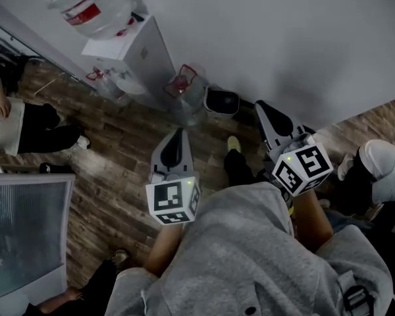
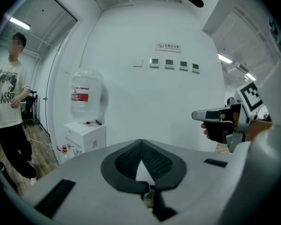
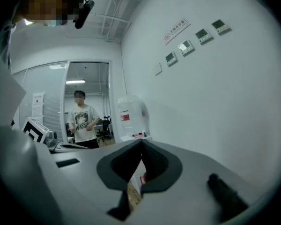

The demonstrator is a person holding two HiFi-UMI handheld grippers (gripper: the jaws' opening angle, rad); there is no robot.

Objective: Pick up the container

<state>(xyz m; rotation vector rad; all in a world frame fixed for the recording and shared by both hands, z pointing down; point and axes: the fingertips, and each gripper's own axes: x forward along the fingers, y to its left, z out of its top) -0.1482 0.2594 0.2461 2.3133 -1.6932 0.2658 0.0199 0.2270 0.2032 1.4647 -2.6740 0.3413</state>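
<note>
Grey-jawed left gripper point(image 1: 177, 139) is empty, its jaws pressed together. Ahead of its tip and slightly right, the clear container point(image 1: 186, 89) sits on the wood floor point(image 1: 118, 170) against the wall point(image 1: 283, 38), beside the water dispenser point(image 1: 141, 54). The right gripper point(image 1: 268, 116), likewise closed and empty, lies farther off, so the left looks nearer.

Office. Water cooler point(image 2: 86, 137) with a big bottle point(image 2: 84, 97) against a plain white wall point(image 2: 145, 102), row of wall control panels point(image 2: 173, 63) (labels too small to read), strip lights point(image 2: 18, 23) overhead, glass-partitioned room point(image 3: 86, 86) behind with what may be a desk chair point(image 3: 103, 125), wood-look floor point(image 1: 112, 163).
</note>
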